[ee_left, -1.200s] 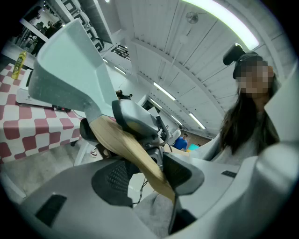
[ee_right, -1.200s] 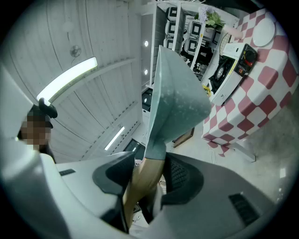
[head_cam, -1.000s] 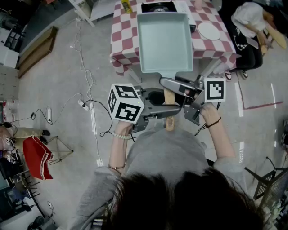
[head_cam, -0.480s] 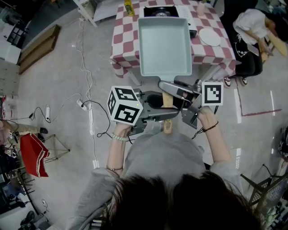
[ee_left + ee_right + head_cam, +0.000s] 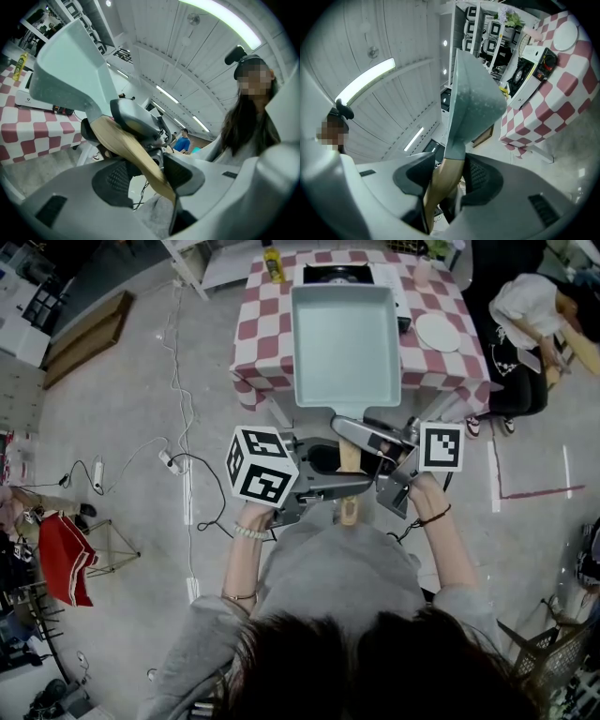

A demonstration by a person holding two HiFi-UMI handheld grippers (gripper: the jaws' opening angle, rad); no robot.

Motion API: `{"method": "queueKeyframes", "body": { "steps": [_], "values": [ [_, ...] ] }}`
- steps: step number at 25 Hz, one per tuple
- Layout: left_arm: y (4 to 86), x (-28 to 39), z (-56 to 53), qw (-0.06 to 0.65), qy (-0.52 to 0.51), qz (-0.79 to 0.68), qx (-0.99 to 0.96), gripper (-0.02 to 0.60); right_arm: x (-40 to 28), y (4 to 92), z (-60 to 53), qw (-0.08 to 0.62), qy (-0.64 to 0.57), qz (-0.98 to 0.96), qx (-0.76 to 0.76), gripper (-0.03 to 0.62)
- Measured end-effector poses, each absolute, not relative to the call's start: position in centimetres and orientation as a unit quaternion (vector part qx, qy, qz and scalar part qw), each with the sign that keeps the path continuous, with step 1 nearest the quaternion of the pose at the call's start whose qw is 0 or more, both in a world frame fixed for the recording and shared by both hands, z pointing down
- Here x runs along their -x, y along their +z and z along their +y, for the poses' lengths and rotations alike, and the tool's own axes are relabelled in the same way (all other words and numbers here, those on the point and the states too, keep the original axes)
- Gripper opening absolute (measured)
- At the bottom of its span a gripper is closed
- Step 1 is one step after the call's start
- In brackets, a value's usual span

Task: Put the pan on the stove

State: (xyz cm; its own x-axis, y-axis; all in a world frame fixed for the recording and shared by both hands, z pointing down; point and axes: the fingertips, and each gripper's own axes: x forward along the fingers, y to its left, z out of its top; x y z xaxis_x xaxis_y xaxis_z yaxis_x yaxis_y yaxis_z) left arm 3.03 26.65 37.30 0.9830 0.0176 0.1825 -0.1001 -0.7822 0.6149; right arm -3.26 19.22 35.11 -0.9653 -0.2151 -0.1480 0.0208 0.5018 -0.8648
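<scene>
A pale green rectangular pan point(image 5: 345, 343) with a wooden handle point(image 5: 349, 457) hangs in the air over the near half of the checkered table point(image 5: 258, 343). Both grippers clamp the handle from opposite sides: my left gripper point(image 5: 342, 486) lower on it, my right gripper point(image 5: 367, 437) closer to the pan body. In the left gripper view the handle point(image 5: 136, 150) crosses between the pads of the left gripper point(image 5: 147, 173), below the pan point(image 5: 70, 70). The right gripper point(image 5: 450, 180) squeezes the handle point(image 5: 443, 183) under the pan point(image 5: 473, 93). The black-topped stove point(image 5: 333, 275) sits at the table's far edge, beyond the pan.
A white plate point(image 5: 438, 332) lies on the table's right side and a yellow bottle point(image 5: 273, 264) stands at its far left corner. A person point(image 5: 525, 324) sits to the right of the table. Cables and a power strip point(image 5: 178, 460) lie on the floor at left.
The table and stove have slid lower in the head view, and more of the stove shows beyond the pan. Both grippers keep the same hold on the handle.
</scene>
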Motion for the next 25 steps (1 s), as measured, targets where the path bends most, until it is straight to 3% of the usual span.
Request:
{"method": "queueKeyframes", "body": {
  "steps": [25],
  "values": [
    [38.2, -1.3, 15.4, 0.348, 0.095, 0.024, -0.932, 0.2, 4.4, 36.3, 7.2, 0.149, -0.512, 0.84, 0.102, 0.187]
  ]
}}
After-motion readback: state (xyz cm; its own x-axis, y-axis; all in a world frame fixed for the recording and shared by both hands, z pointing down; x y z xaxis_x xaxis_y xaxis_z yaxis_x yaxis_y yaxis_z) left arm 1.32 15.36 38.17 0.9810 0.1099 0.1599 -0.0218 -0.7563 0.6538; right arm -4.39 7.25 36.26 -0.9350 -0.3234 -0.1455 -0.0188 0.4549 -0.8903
